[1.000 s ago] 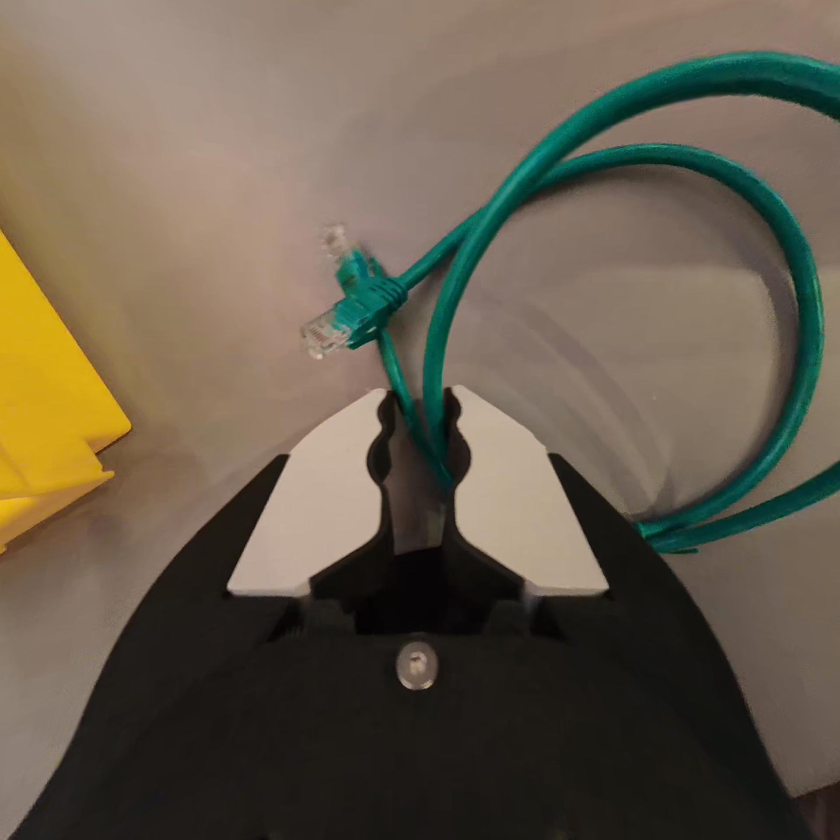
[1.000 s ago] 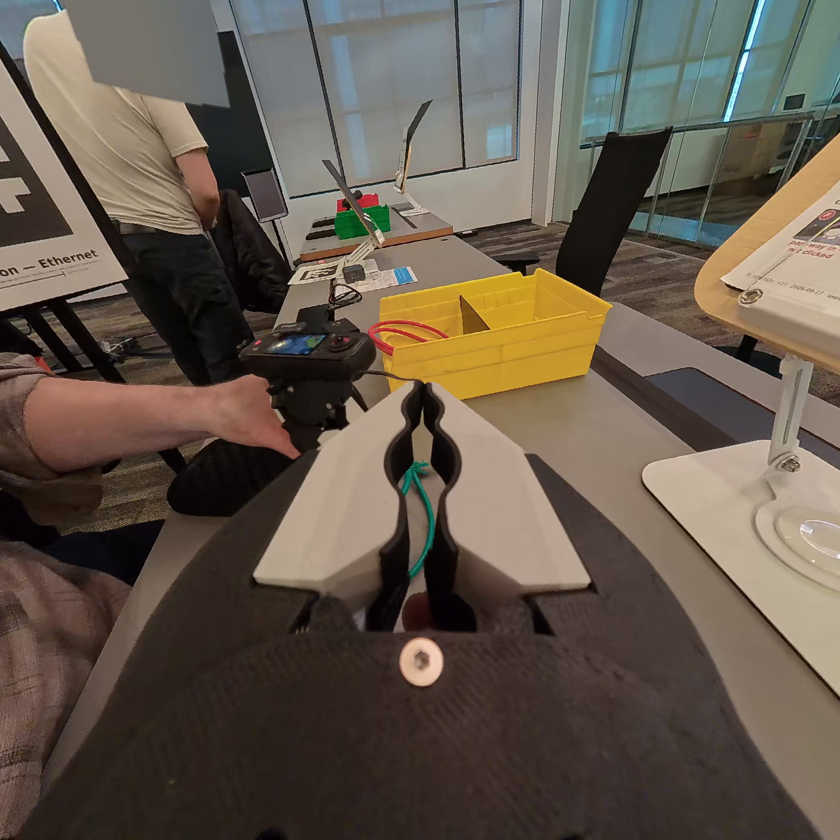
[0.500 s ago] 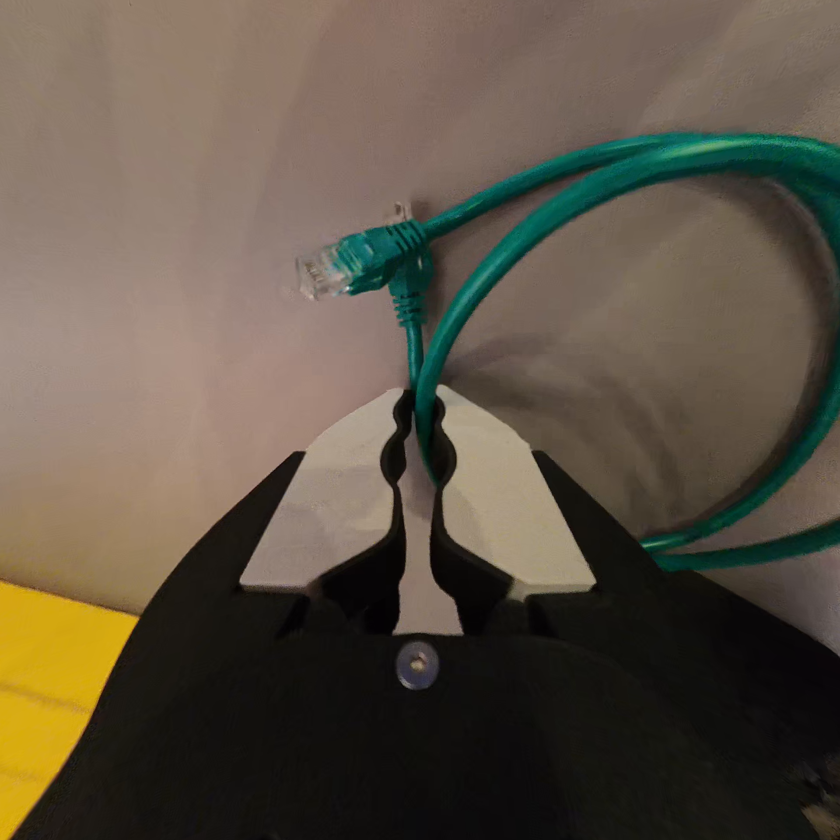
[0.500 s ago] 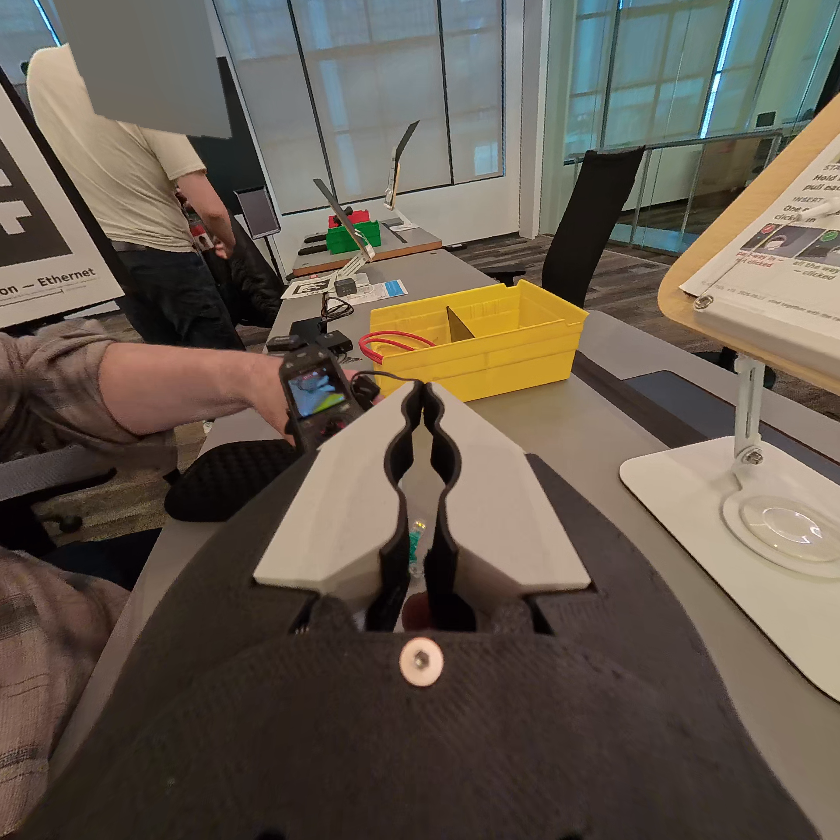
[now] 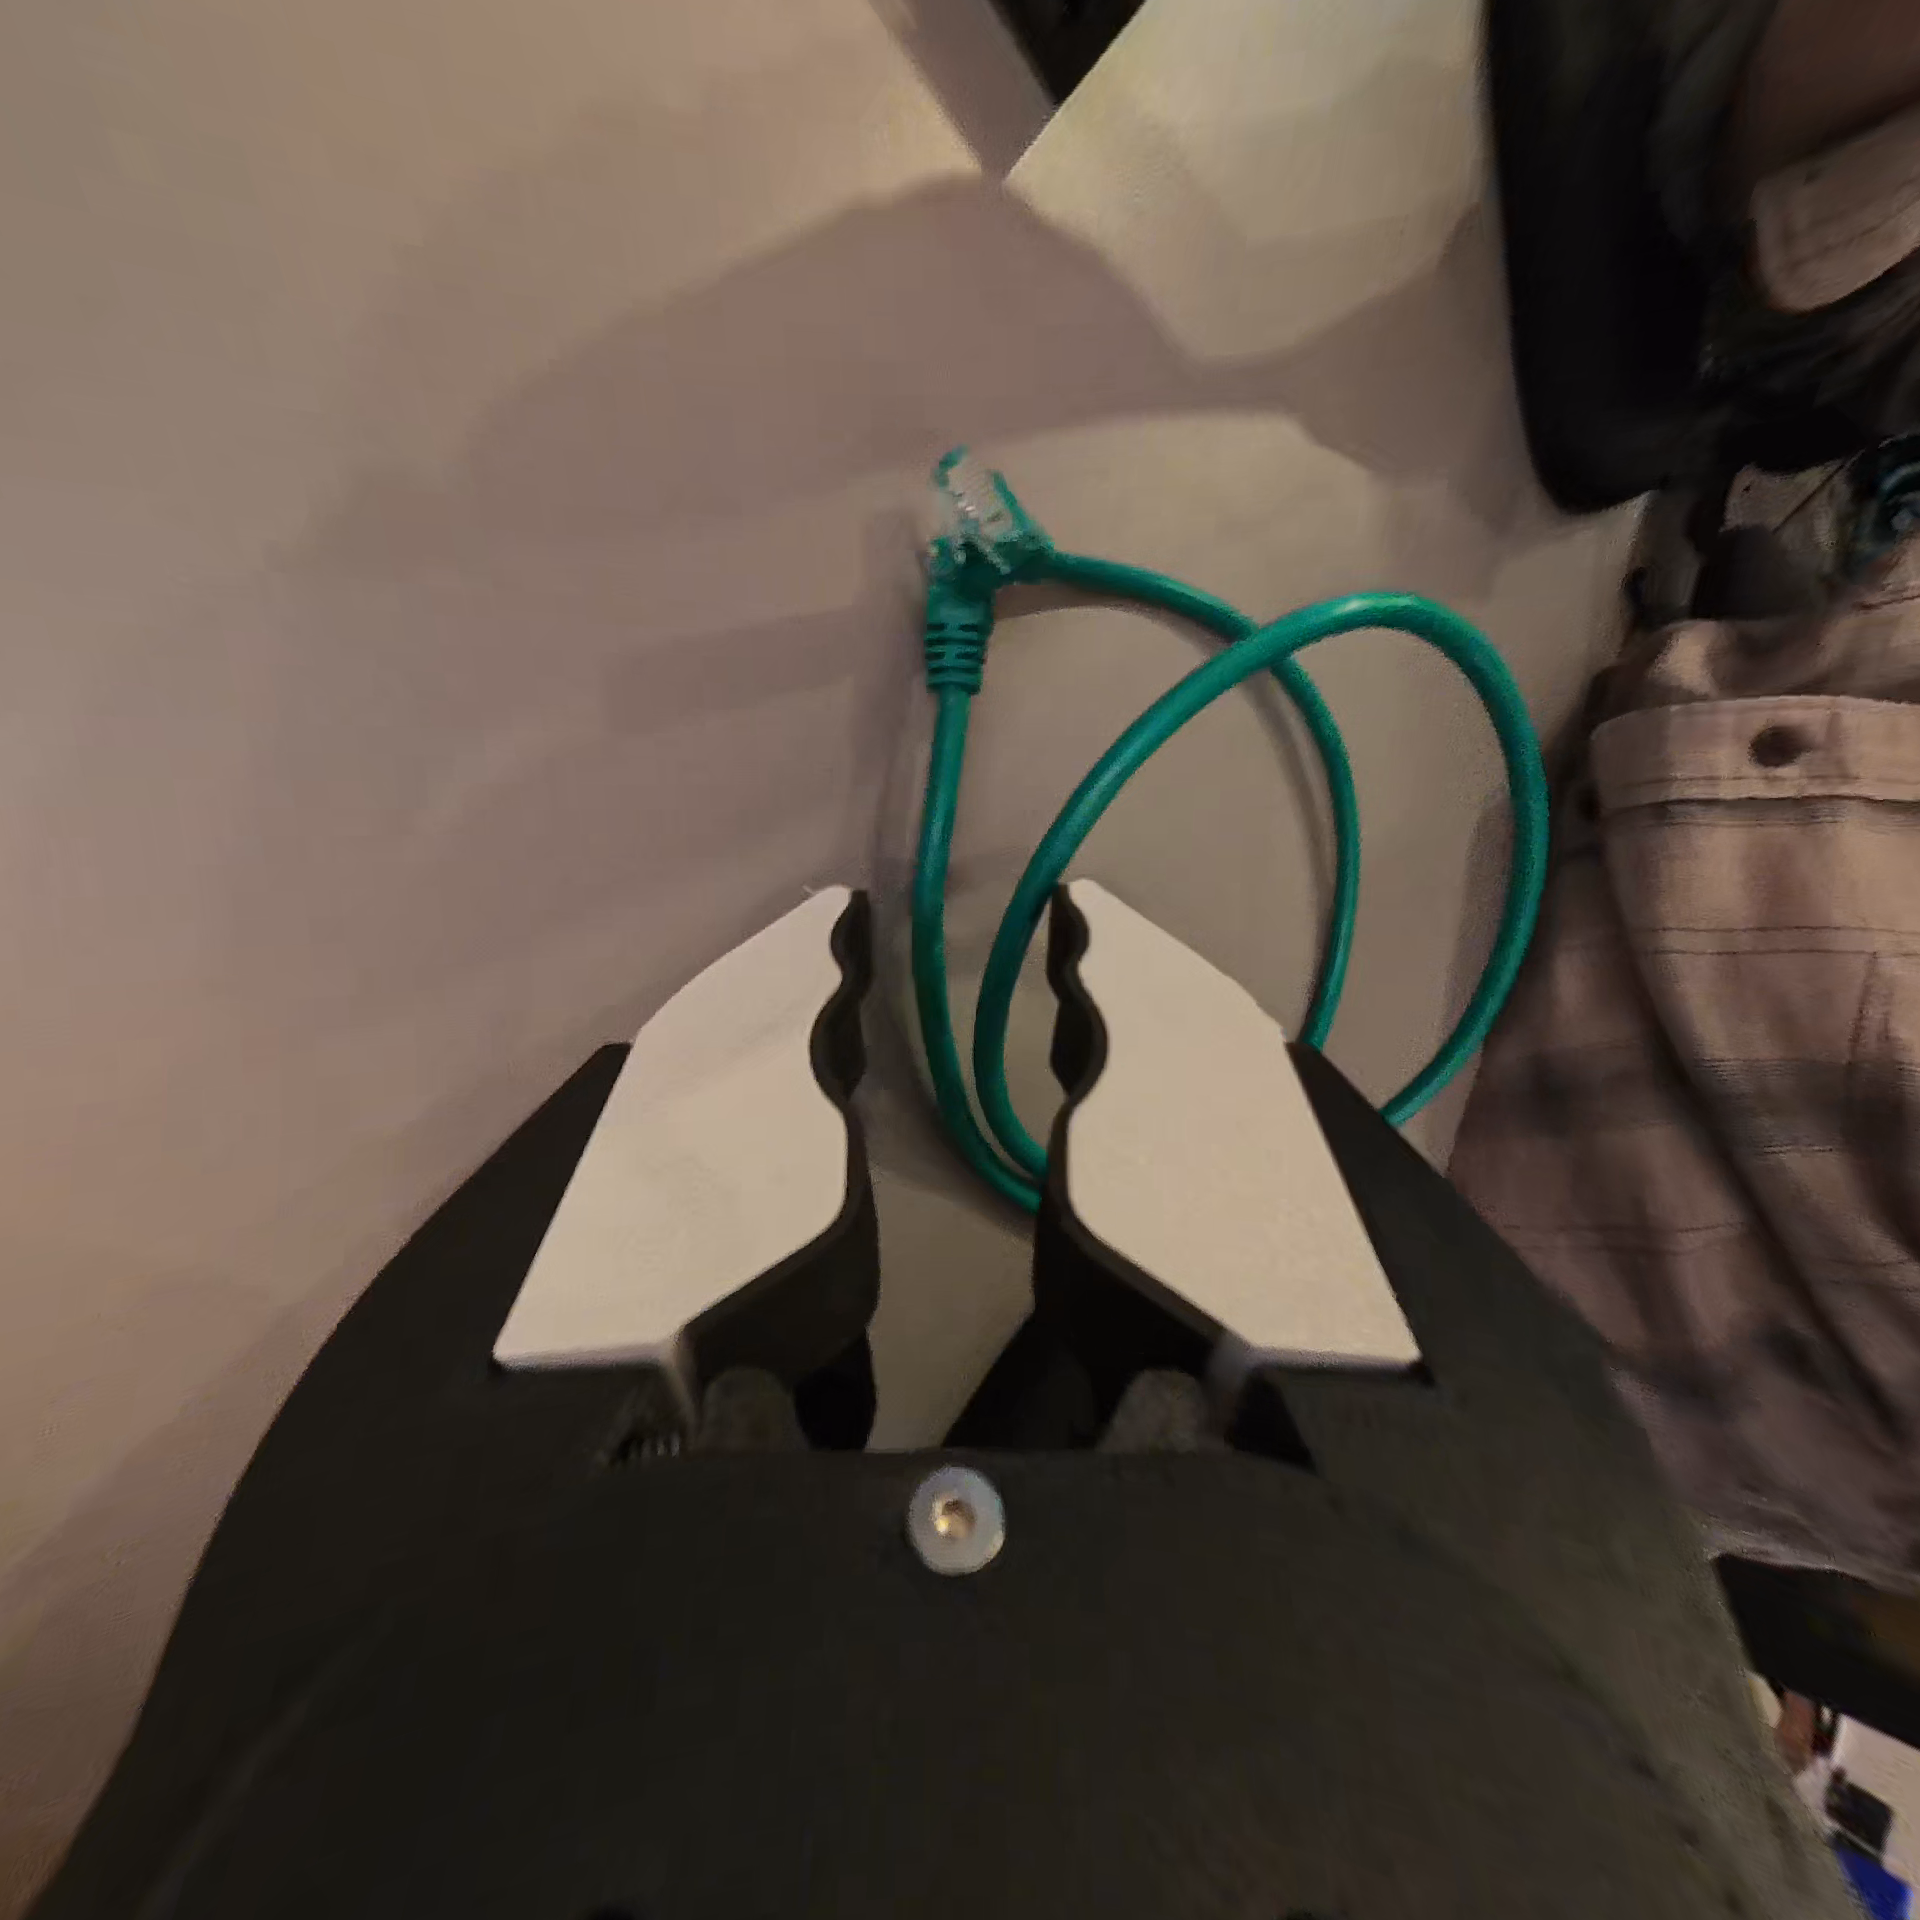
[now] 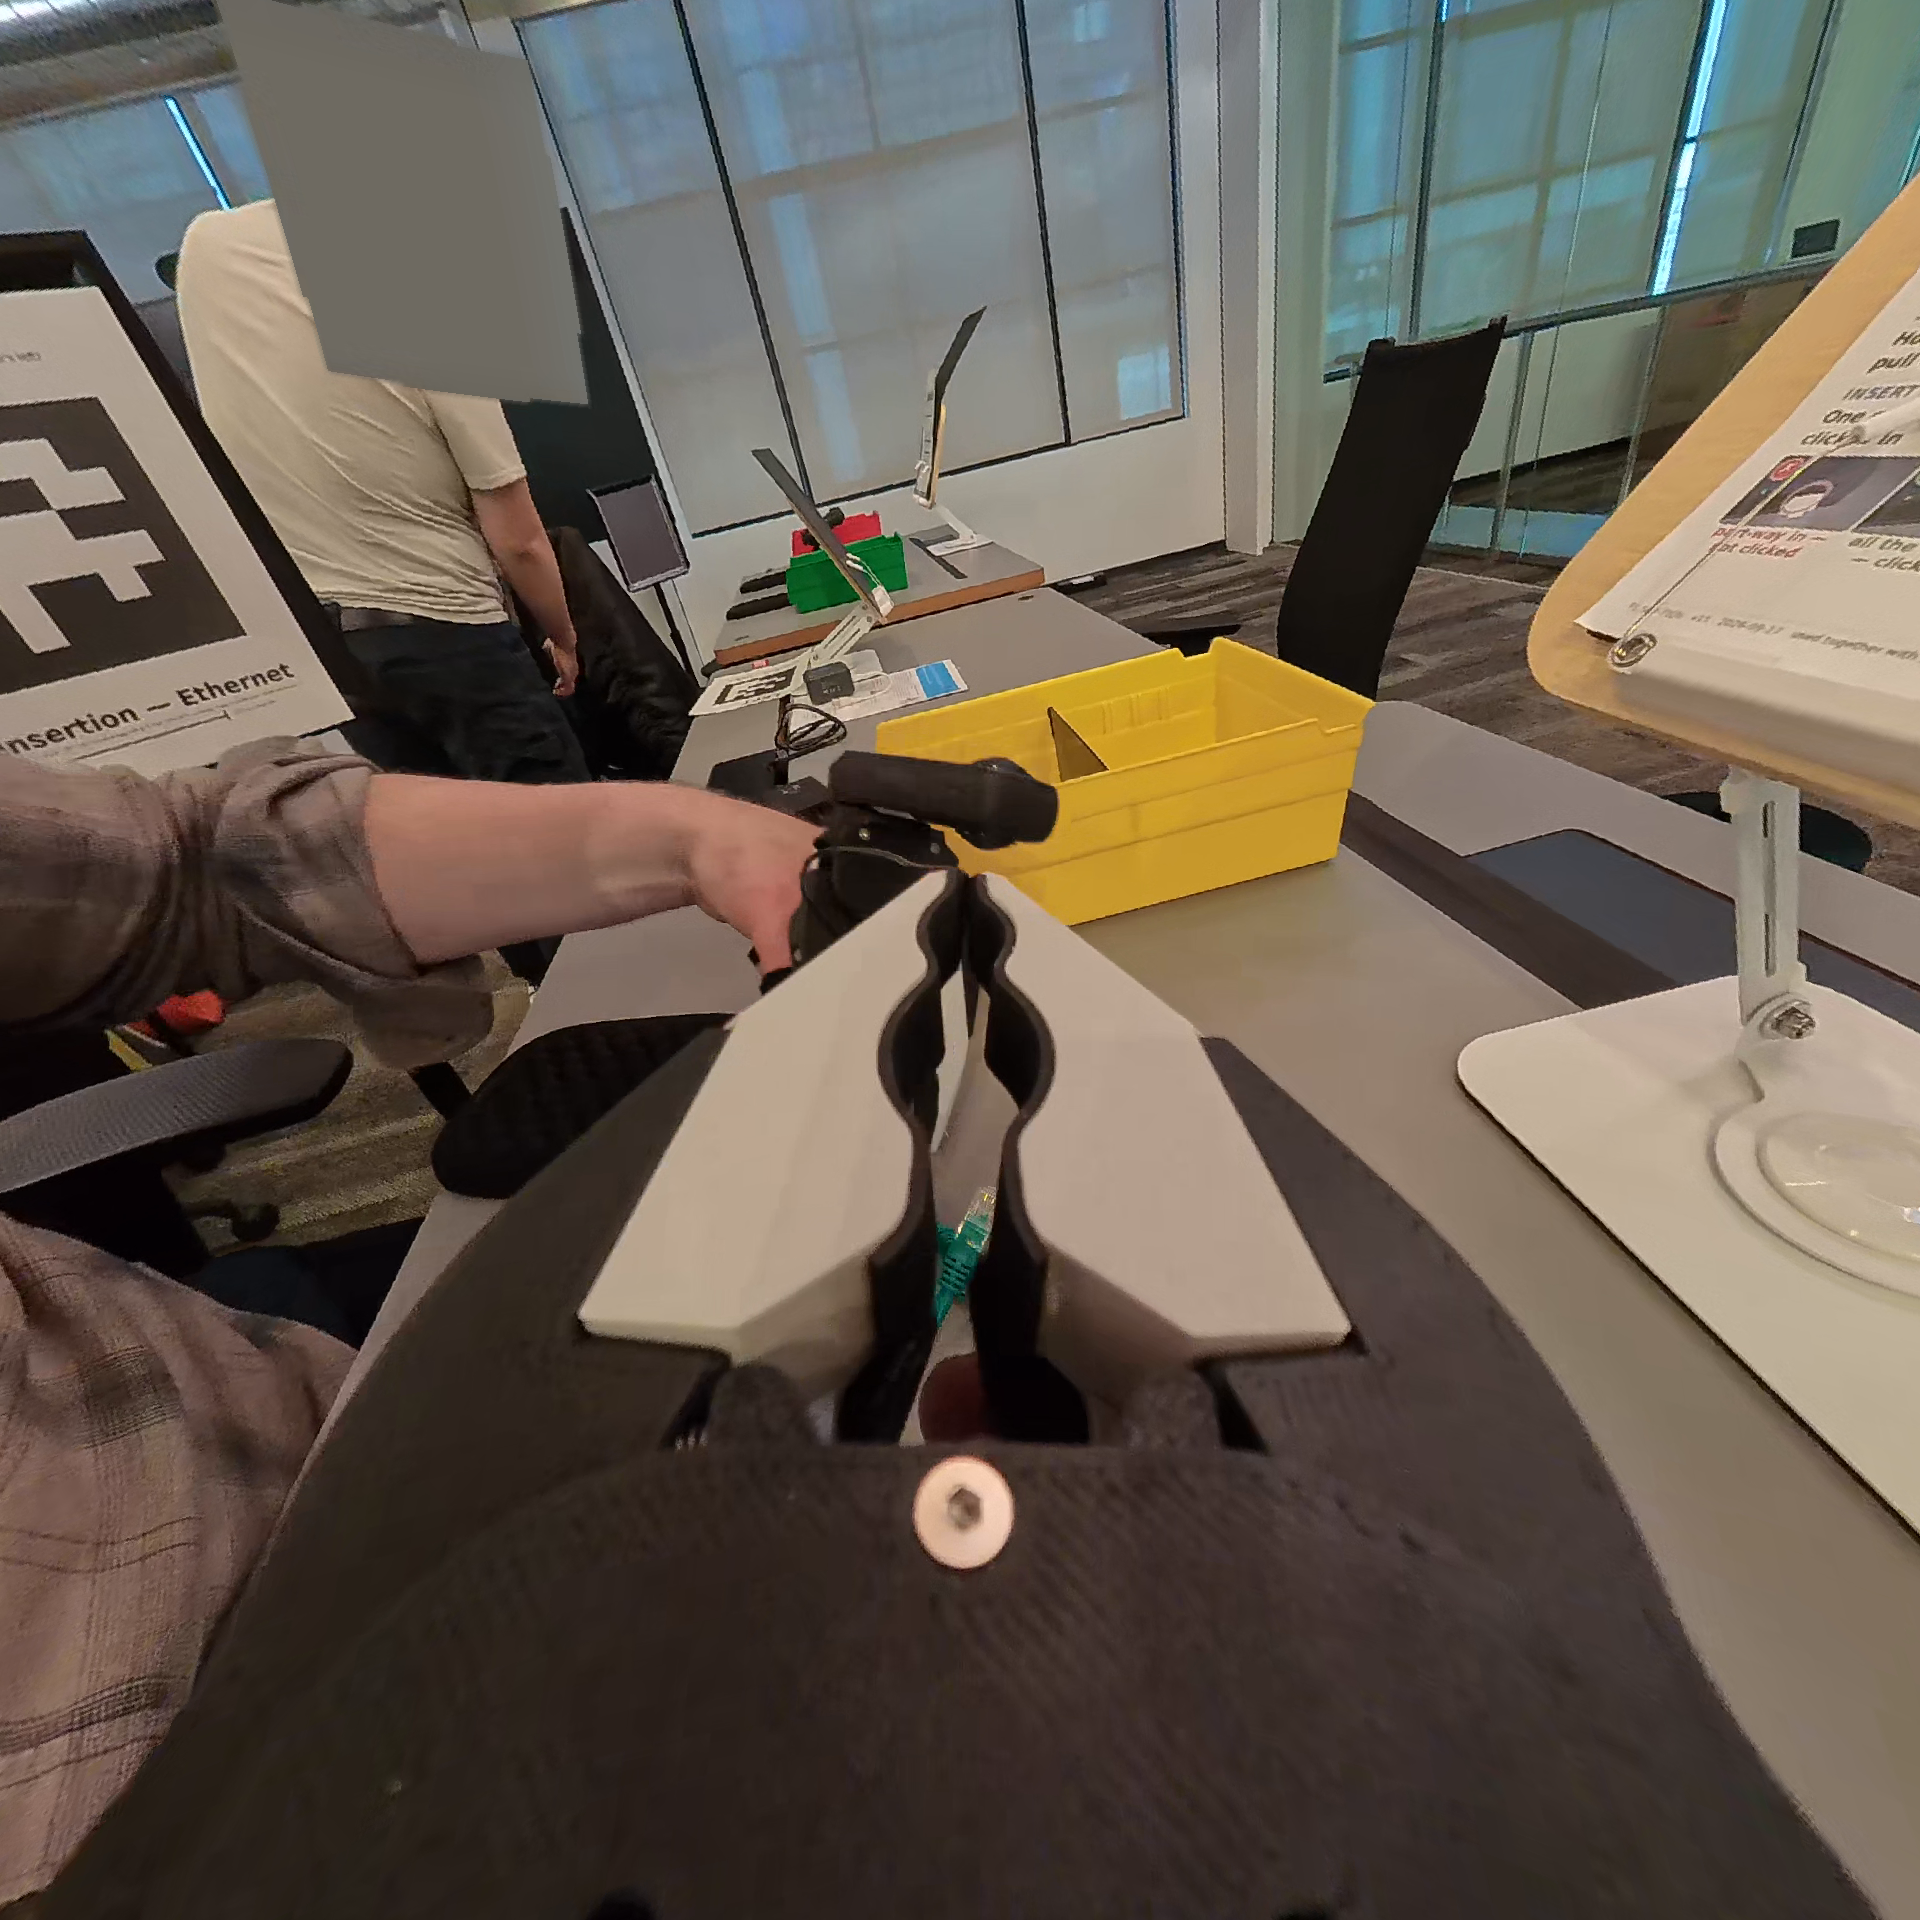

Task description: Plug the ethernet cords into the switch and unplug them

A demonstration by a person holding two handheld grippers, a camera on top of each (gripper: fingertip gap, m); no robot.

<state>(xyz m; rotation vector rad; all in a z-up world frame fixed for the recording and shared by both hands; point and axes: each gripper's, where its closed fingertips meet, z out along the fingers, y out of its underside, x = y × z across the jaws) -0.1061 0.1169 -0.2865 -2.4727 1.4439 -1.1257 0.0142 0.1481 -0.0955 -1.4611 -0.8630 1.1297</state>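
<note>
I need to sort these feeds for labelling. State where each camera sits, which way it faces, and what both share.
Left wrist view: on the left gripper, looking down at the grey table and the looped green cord; its open fingers straddle two strands, shirt at right.
Right wrist view: on the right gripper, looking level along the table toward the yellow bin and windows; the person's forearm and left gripper show.
Shared: the table, the green cord's plug, the left gripper.

A grey table (image 6: 1299, 997) carries a yellow bin (image 6: 1174, 821), a white stand base (image 6: 1600, 1122) and a looped green cord (image 5: 1340, 748).
</note>
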